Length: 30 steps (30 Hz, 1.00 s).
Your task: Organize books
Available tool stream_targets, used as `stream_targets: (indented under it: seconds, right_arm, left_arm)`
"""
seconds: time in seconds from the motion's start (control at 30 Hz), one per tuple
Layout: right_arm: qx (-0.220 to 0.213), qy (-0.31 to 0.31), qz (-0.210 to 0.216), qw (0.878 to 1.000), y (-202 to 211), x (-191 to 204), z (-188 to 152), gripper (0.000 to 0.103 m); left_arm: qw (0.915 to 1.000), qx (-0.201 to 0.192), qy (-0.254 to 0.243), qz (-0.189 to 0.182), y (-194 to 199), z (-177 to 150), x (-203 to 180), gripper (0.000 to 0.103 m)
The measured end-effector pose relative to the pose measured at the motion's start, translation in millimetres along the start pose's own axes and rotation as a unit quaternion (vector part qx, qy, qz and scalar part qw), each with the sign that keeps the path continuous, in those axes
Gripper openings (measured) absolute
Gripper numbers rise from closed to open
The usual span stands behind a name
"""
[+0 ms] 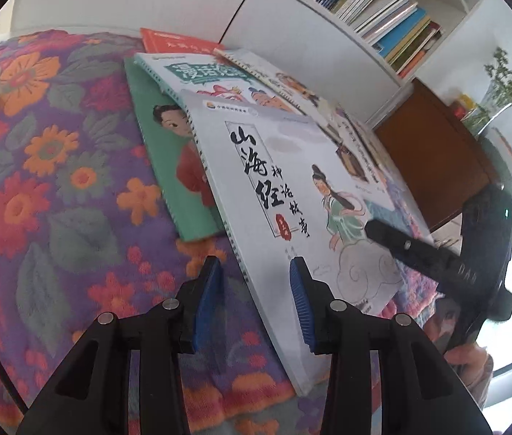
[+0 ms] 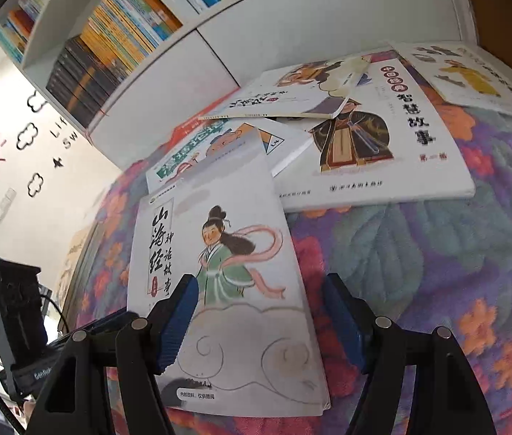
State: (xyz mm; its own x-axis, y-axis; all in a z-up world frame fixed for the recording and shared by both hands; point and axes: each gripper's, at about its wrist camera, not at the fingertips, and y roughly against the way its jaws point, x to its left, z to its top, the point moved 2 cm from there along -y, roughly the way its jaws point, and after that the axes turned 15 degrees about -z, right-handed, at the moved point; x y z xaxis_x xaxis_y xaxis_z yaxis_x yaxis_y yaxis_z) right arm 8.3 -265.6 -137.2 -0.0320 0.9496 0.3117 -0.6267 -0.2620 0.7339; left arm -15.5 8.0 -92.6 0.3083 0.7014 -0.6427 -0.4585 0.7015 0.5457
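A white book with a woman in a green robe [image 1: 292,188] [image 2: 227,253] lies on top of a loose pile of picture books on a floral cloth [image 1: 56,181]. My left gripper [image 1: 257,302] is open, and the book's spine edge runs between its blue pads without touching them. My right gripper [image 2: 261,320] is open over the book's opposite lower edge, its left pad above the cover and its right pad above the cloth. The left wrist view shows one black finger [image 1: 404,244] of the right gripper across the book's corner.
Under the white book lie a green book [image 1: 169,152], a teal-titled book [image 1: 212,76] and a red book [image 1: 169,41]. A large book with a dark-robed man [image 2: 364,145] lies beside them. Behind stands a white bookshelf [image 2: 111,43] full of books; a wooden cabinet [image 1: 433,152] is at the right.
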Motion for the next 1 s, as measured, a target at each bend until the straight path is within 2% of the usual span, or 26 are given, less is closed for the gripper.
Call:
stream_targets:
  seconds: [0.13,0.27,0.37,0.57,1.0]
  right_arm:
    - [-0.006,0.060,-0.037,0.997,1.1,20.6,-7.3,0.071]
    - [-0.018,0.089,-0.073,0.993,0.1,31.9,-16.5,0.073]
    - [-0.013,0.055,-0.055,0.997,1.0,23.9,-15.8,0.073]
    - [-0.004,0.021,-0.018,1.000,2.0,11.9,-12.6,0.073]
    - [-0.006,0.022,-0.021,1.000,2.2,13.7,-13.7,0.074]
  left_arm:
    - [0.9998,-0.012,0.002,-0.017,3.0,-1.5,5.7,0.037]
    - [0.9991,-0.013,-0.037,0.018,-0.6,-6.6,-4.5,0.037]
    - [0.9966,-0.013,-0.066,0.048,-4.4,-8.9,-12.5,0.039]
    - [0.9980,-0.017,-0.052,0.032,-2.8,-7.1,-7.5,0.039]
    - [0.9974,-0.017,-0.060,0.037,-4.0,-8.0,-9.9,0.039]
